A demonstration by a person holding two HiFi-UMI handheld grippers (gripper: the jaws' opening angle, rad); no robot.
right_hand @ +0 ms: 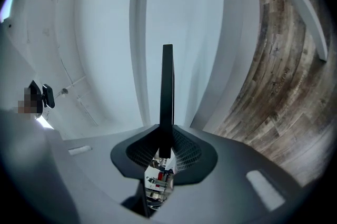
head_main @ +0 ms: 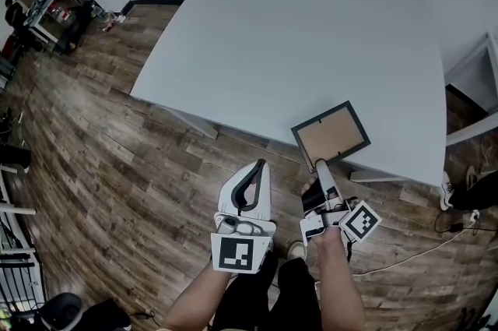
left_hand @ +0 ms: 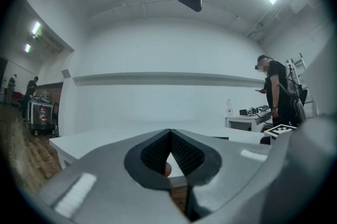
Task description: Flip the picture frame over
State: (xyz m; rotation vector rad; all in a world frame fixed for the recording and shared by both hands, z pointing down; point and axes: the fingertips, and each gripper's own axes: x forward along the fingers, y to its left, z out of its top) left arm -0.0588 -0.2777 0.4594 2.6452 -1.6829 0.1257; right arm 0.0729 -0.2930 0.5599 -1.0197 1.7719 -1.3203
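Frame [head_main: 331,136]: we see it tilted over the near edge of the table [head_main: 311,33], brown backing towards us.
Right gripper [head_main: 320,164]: we have it clamped on the frame's lower edge, just off the table's near side; along its jaws the frame shows edge-on.
Left gripper [head_main: 261,163]: we hold it over the floor [head_main: 117,166], short of the table, jaws closed on nothing.

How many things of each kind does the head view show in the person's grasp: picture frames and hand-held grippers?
Black rectangular picture frame with brown backing: 1
Grey hand-held grippers: 2 (left gripper, right gripper)
Total: 3
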